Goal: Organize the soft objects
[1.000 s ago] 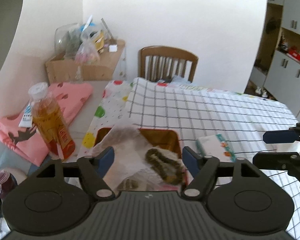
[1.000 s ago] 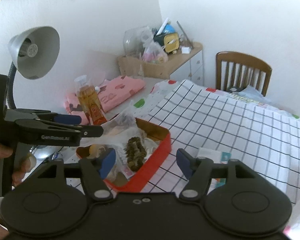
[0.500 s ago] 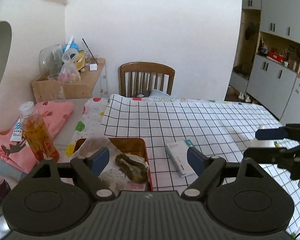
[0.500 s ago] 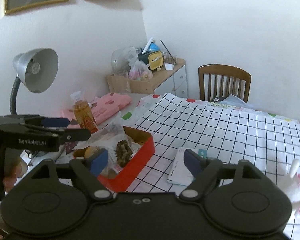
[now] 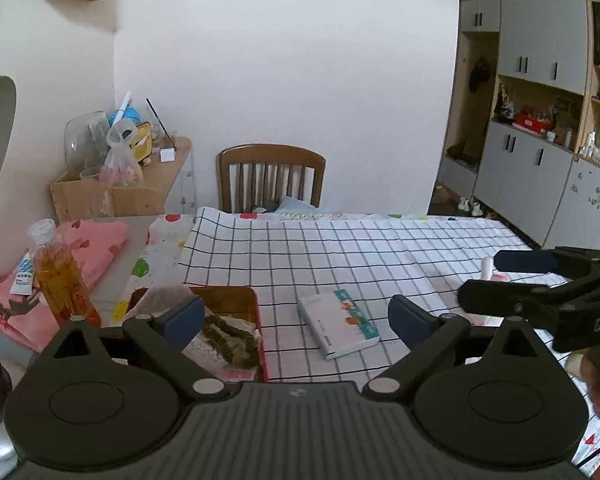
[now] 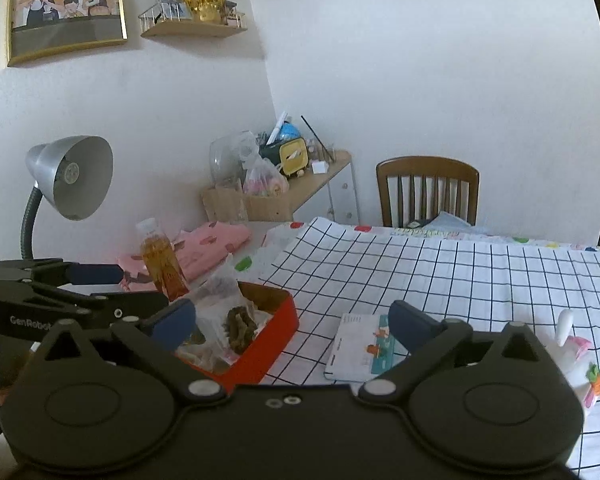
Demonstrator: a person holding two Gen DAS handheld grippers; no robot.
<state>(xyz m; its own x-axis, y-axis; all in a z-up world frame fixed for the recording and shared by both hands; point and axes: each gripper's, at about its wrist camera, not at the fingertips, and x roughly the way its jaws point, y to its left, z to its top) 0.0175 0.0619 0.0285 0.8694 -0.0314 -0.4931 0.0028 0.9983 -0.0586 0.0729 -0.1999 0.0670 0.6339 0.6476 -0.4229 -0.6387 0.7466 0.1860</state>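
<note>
Both tools stand wide open, and their jaws have just been opening; nothing lies between the pads of either. The left tool (image 5: 296, 318) hangs above the near edge of the bench (image 5: 339, 248), gripping nothing and touching nothing. The right tool (image 6: 292, 322) does likewise, its blue pads clear of everything below.

The landmark is the red tray (image 6: 272, 344) near the corner of the checked cloth. Inside it lie a brown knitted band (image 5: 230, 340), a crumpled clear bag (image 6: 220, 292) and some pale soft pieces. Just beside the tray, on the cloth, lies a small white booklet (image 5: 339, 322). Behind the tray stands an amber bottle (image 5: 60, 276), upright, with folded pink fabric (image 5: 96, 240) past it. Well apart from the tray, towards the right tool's side, sits a white plush toy (image 6: 575, 356) on the cloth.
</note>
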